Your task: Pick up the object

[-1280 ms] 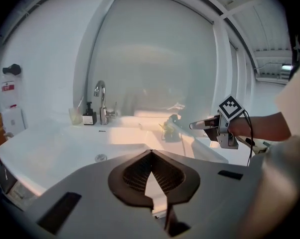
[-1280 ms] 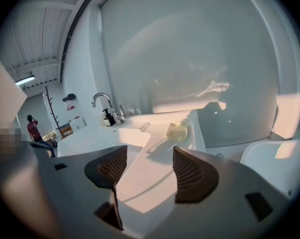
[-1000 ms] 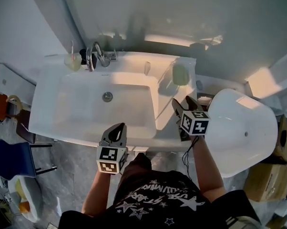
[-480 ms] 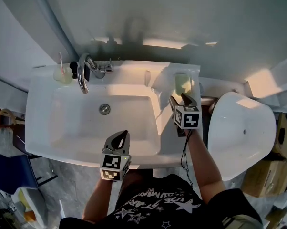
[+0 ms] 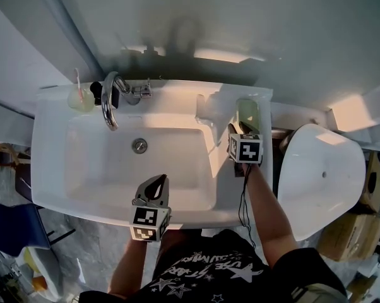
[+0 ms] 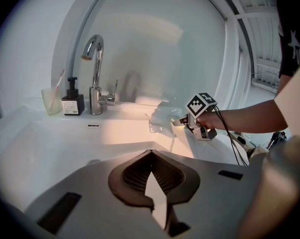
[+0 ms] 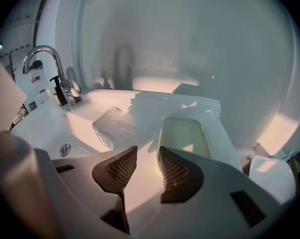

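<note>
A pale green, see-through rectangular dish [image 5: 248,112] [image 7: 184,135] lies on the right ledge of the white sink [image 5: 51,169]. My right gripper [image 5: 238,129] [image 7: 148,149] hovers just in front of its near end, and its right jaw covers the dish's near left corner. Its jaws are closing, and only the white ledge shows in the gap between them. My left gripper [image 5: 158,180] [image 6: 149,152] hangs over the sink's front rim, shut and empty. It also looks across at the right gripper [image 6: 182,122] beside the dish.
A chrome tap [image 5: 109,100], a dark pump bottle [image 5: 96,91] and a cup with a toothbrush [image 5: 80,98] stand at the sink's back left. The drain [image 5: 139,146] is in the basin. A clear plastic piece [image 7: 109,126] lies left of the dish. A white tub [image 5: 316,169] stands to the right.
My right gripper has moved away from me along the ledge, up to the green dish, and its jaws have narrowed. The left gripper has stayed by the front rim.
</note>
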Available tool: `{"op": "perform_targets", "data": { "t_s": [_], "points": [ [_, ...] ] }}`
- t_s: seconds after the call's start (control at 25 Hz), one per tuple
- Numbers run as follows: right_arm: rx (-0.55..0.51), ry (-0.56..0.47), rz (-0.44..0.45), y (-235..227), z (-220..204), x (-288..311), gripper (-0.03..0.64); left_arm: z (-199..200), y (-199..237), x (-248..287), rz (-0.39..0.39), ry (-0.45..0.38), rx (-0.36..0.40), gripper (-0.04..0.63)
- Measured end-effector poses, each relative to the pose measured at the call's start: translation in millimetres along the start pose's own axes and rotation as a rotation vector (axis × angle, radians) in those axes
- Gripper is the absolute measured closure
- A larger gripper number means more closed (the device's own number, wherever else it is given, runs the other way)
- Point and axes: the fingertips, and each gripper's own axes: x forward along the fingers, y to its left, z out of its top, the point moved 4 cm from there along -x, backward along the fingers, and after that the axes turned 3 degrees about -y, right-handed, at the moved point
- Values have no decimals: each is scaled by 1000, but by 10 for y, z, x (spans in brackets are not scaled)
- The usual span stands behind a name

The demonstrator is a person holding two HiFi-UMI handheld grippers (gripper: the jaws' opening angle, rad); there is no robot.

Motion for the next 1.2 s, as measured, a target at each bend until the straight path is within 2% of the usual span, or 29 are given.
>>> {"op": "perform_targets", "data": {
  "t_s": [0.32, 0.68, 0.92, 1.2],
  "points": [
    [-39, 37, -95, -79, -21, 38, 538, -65, 27, -12, -11, 10, -34, 580],
    [-32, 32, -136, -92, -7, 37, 572, -123, 86, 39, -30, 1, -25, 580],
    [-2, -35, -97, -98, 105, -225, 578, -73, -9, -13, -13, -12, -7, 580],
    [-3, -110, -28, -179, 162, -760, 580, 66, -429, -251, 28, -60, 5, 580]
  ]
}}
